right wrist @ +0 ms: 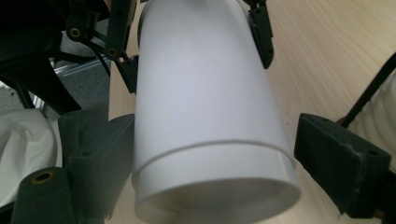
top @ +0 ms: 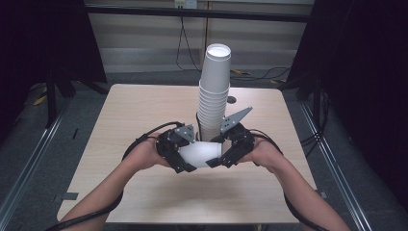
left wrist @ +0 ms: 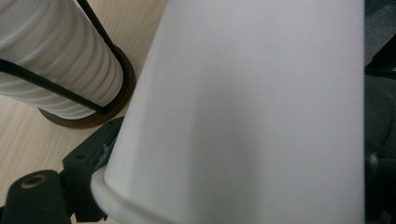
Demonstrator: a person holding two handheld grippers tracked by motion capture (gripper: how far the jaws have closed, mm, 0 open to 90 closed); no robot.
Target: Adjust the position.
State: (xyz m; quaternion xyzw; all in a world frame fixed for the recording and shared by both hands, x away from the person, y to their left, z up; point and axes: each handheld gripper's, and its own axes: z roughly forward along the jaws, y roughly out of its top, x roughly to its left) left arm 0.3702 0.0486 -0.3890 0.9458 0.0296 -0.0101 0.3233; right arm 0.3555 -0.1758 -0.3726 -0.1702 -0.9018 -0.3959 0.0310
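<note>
while both grippers meet at the white cup [top: 201, 154] | left gripper [top: 179, 153]: clamps cup (rim end) | right gripper [top: 226, 150]: jaws released around base

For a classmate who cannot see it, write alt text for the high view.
Two hands hold a white paper cup on its side above a wooden table, the left gripper and right gripper at either end. Behind it rises a tall stack of white cups.
</note>
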